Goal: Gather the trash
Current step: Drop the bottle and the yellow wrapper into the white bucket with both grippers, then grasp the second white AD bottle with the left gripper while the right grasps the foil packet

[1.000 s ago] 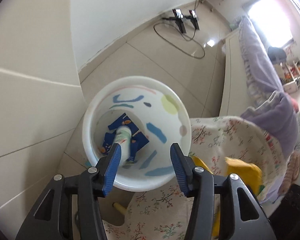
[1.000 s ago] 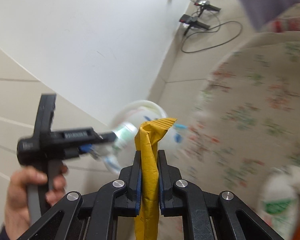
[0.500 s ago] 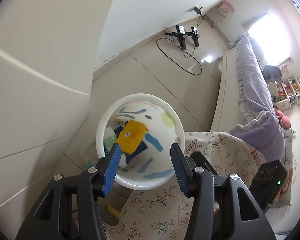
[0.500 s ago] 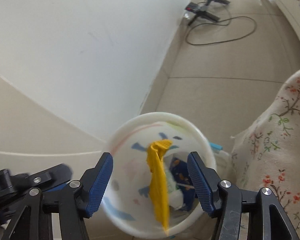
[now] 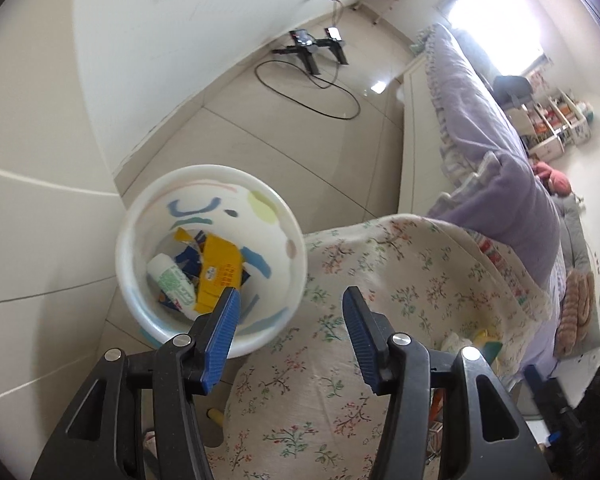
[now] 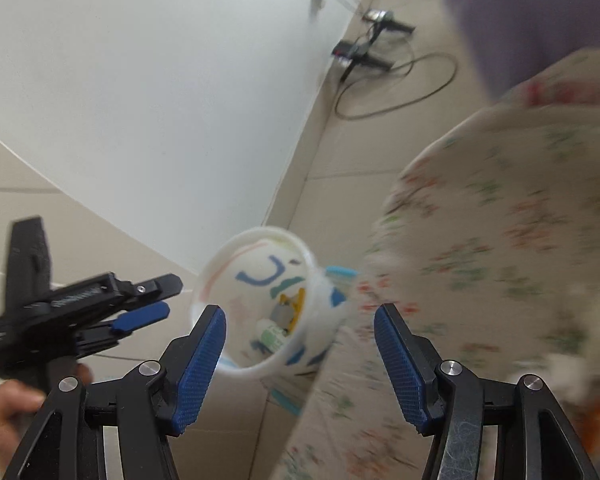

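Note:
A white bin (image 5: 148, 208) with painted marks stands on the floor beside the floral-covered table (image 5: 380, 288). Inside lie a yellow packet (image 5: 220, 272), a white bottle with green print (image 5: 172, 280) and blue wrappers (image 5: 190, 258). My left gripper (image 5: 290, 328) is open and empty above the bin's near rim. My right gripper (image 6: 300, 356) is open and empty, above and short of the bin (image 6: 220, 280); the yellow packet (image 6: 294, 306) shows inside. The left gripper (image 6: 140, 312) also appears in the right wrist view, left of the bin.
More litter, white and yellow-green (image 5: 472, 340), lies on the floral cloth at the right. A bed with a purple cover (image 5: 492, 152) stands behind. Black stands and a cable loop (image 5: 312, 68) lie on the tiled floor by the wall.
My right gripper opened over the bin and the yellow packet fell in; it now rests on the bottle and wrappers. Both grippers have pulled back from the bin.

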The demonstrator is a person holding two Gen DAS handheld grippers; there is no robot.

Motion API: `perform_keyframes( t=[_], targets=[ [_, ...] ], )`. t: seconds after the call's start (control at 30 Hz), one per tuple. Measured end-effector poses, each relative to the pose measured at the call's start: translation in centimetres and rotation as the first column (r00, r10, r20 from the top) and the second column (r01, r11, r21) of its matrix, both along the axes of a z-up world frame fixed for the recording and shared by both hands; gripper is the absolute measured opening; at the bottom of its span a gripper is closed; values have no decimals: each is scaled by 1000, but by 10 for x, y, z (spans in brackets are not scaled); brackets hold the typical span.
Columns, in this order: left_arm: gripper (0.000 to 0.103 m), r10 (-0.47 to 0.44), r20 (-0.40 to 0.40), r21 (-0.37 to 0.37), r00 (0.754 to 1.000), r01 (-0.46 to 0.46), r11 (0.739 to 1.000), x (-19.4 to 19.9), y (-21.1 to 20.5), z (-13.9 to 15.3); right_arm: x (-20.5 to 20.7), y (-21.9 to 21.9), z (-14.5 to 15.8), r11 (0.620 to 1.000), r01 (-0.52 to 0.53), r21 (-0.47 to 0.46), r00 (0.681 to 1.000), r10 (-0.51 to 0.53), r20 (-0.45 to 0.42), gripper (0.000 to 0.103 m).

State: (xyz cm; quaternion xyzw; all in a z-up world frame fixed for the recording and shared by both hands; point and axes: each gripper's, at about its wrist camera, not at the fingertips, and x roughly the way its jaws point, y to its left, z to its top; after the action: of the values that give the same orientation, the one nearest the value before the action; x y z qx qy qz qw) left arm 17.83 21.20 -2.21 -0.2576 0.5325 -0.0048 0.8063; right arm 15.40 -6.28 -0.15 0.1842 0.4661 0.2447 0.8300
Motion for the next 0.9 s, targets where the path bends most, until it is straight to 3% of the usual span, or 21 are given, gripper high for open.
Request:
perform_keyframes(
  t=[0.13, 0.23, 0.37, 0.43, 0.53, 0.63, 0.77, 0.9],
  targets=[
    [62, -105, 3, 20, 994, 105, 994, -5, -45, 0, -26, -83, 41, 997, 78, -27, 994, -76, 72, 70],
    [63, -210, -13, 25, 978, 210, 977, -10, -86, -7, -44, -141, 52, 984, 172, -40, 980, -167, 109, 83],
    [63, -316, -59, 38, 947, 319, 947, -21, -141, -21, -66, -210, 18, 941, 336, 33, 941, -337, 22, 86],
    [63, -366, -72, 8, 928, 367, 930, -28, -163, -24, -69, -225, -7, 927, 376, -9, 923, -375, -83, 86],
    [64, -420, -71, -12, 905, 420, 907, -36, -194, -27, -65, -220, -28, 962, 259, -82, 946, -270, -179, 86],
    [66, -407, -95, 25, 908, 411, 911, -36, -214, -35, -70, -204, -45, 988, 134, -80, 960, -150, -238, 86],
    [67, -414, -132, 30, 901, 421, 907, -35, -235, -48, -79, -183, -56, 981, 43, -190, 968, -88, -236, 86],
    [67, -423, -150, 54, 894, 435, 899, -33, -253, -58, -86, -171, -62, 977, -2, -215, 969, -51, -243, 86]
  ],
)
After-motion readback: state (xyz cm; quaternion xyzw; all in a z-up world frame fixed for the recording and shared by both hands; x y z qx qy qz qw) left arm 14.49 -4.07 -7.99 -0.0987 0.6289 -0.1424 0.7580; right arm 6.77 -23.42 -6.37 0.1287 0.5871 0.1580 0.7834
